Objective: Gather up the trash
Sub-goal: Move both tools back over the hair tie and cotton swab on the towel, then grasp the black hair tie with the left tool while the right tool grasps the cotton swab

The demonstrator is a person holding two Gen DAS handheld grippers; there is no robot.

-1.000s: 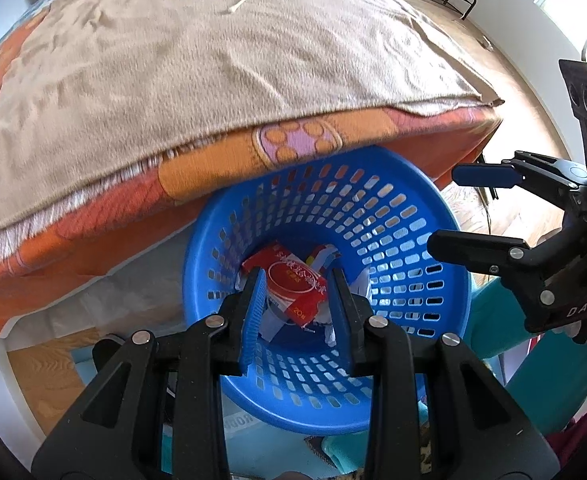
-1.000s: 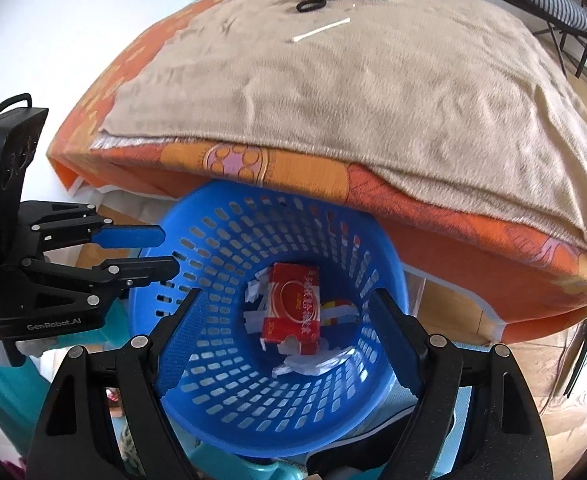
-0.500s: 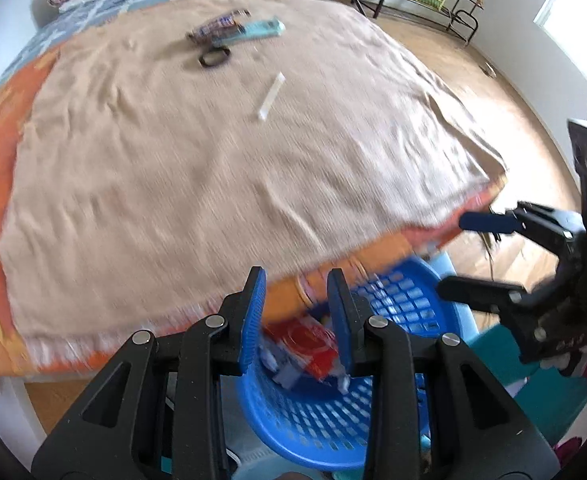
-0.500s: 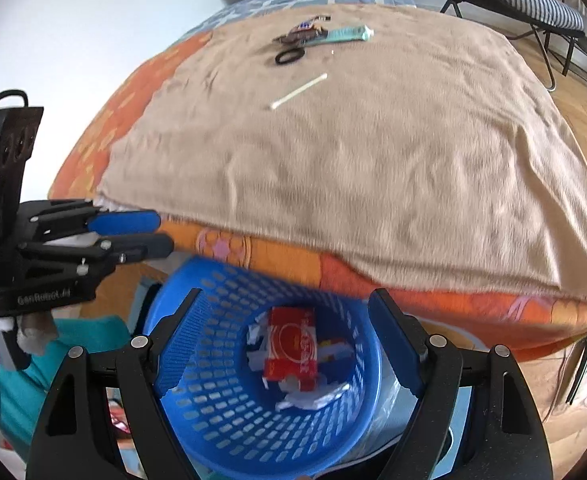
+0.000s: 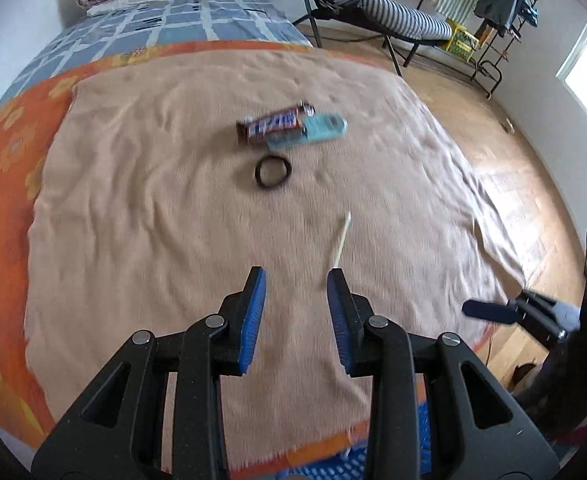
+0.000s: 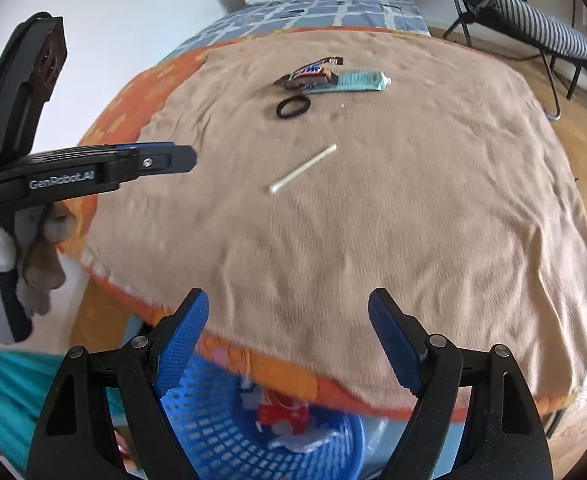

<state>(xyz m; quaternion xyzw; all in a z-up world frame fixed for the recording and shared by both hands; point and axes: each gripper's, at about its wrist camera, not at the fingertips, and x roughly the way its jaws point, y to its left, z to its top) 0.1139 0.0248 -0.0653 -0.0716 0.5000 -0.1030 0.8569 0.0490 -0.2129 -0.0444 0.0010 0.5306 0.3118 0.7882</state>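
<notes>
Hovering over the bed (image 5: pixel 133 220), both tools empty: left tool (image 5: pixel 296 276) half-parted, right tool (image 6: pixel 288 300) wide; white stick (image 5: pixel 341 238) mid-frame.

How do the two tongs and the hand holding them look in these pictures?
Both are black plastic tongs with silver rivets and ribbed blue pads. The left tongs carry white "GenRobot.AI" lettering on the side and a black block above. The right tongs look the same. The left hand wears a fluffy white sleeve.
</notes>
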